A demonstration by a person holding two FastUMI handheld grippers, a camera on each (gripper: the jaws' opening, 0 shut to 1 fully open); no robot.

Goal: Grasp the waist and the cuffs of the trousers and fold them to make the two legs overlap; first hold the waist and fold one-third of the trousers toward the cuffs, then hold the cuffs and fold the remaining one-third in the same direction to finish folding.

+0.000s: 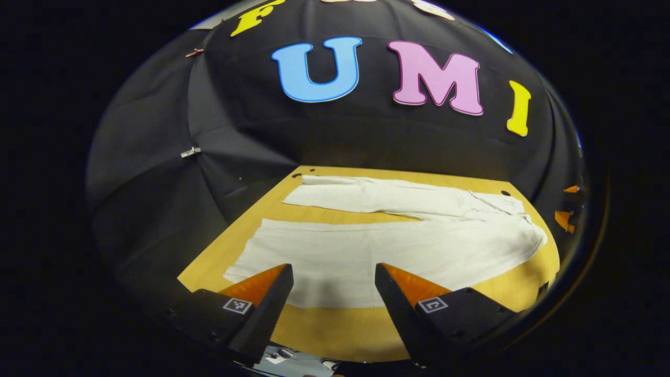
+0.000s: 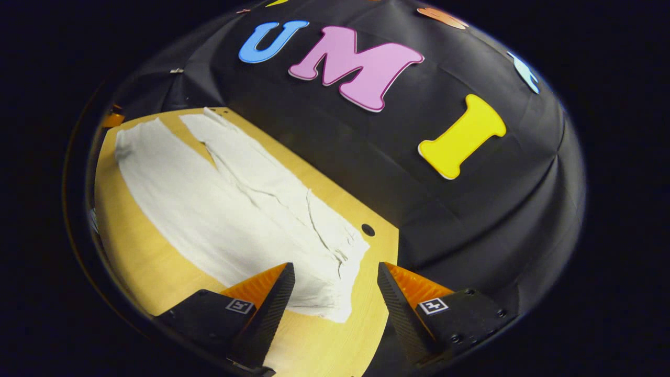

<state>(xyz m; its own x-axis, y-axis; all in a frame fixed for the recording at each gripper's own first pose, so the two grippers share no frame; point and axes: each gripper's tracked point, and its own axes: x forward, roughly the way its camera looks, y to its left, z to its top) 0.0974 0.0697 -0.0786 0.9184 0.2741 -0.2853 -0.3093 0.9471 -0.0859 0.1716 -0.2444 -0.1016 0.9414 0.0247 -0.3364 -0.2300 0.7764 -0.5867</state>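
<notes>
We hold both grippers wide apart and empty above the wooden table (image 1: 335, 335). The white trousers (image 1: 366, 251) lie flat, legs splayed; the left gripper (image 1: 333, 272) faces the near leg, the right gripper (image 2: 335, 272) the waist (image 2: 345, 277), ready for grasping.

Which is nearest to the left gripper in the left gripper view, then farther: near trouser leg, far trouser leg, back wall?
1. Near trouser leg, just ahead of the left gripper.
2. Far trouser leg, behind it.
3. Back wall, past the table.
</notes>
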